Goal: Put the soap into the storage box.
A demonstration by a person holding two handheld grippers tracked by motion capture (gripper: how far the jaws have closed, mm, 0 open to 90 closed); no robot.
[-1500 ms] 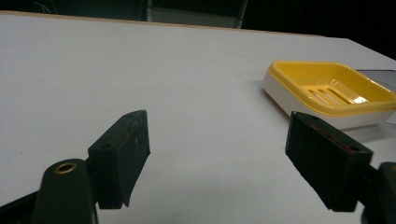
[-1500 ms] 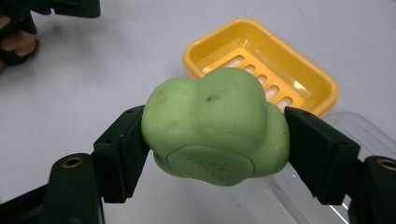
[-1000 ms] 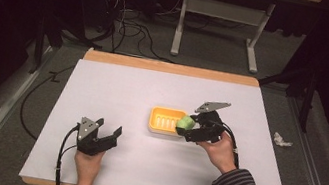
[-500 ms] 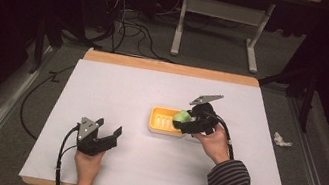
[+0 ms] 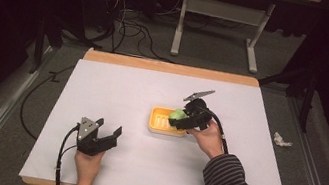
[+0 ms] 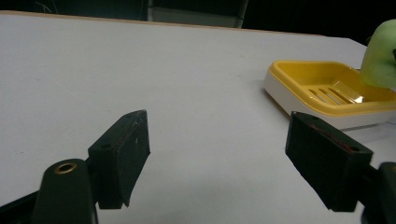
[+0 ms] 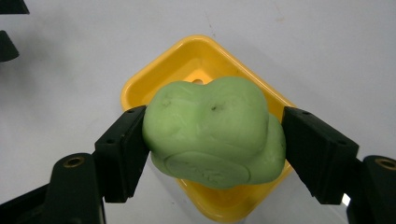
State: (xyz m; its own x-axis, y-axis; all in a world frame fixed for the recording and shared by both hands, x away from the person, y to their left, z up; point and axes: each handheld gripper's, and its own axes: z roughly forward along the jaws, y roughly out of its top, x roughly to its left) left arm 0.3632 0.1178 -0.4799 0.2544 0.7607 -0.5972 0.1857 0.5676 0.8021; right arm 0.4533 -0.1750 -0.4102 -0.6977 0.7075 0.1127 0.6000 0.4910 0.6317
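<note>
A pale green soap bar [image 7: 215,133] hangs over a yellow soap dish [image 7: 154,77], with my right gripper [image 7: 212,142] shut on its two sides. In the high view the right gripper [image 5: 182,120] holds the green soap [image 5: 177,114] above the right half of the yellow dish [image 5: 160,120] at the table's middle. My left gripper [image 5: 112,136] rests open near the front left, a hand's length from the dish. In the left gripper view its jaws [image 6: 217,156] stand wide apart over bare table, with the dish [image 6: 327,91] and the soap [image 6: 380,58] at the far right.
A white sheet covers the table [image 5: 117,89], with a wooden edge at the back [image 5: 171,68]. A crumpled white scrap [image 5: 281,140] lies on the floor to the right. Cables [image 5: 128,25] and a metal stand [image 5: 221,16] sit on the floor behind.
My right gripper has carried the green soap a little to the left, over the dish. The left gripper has stayed where it was.
</note>
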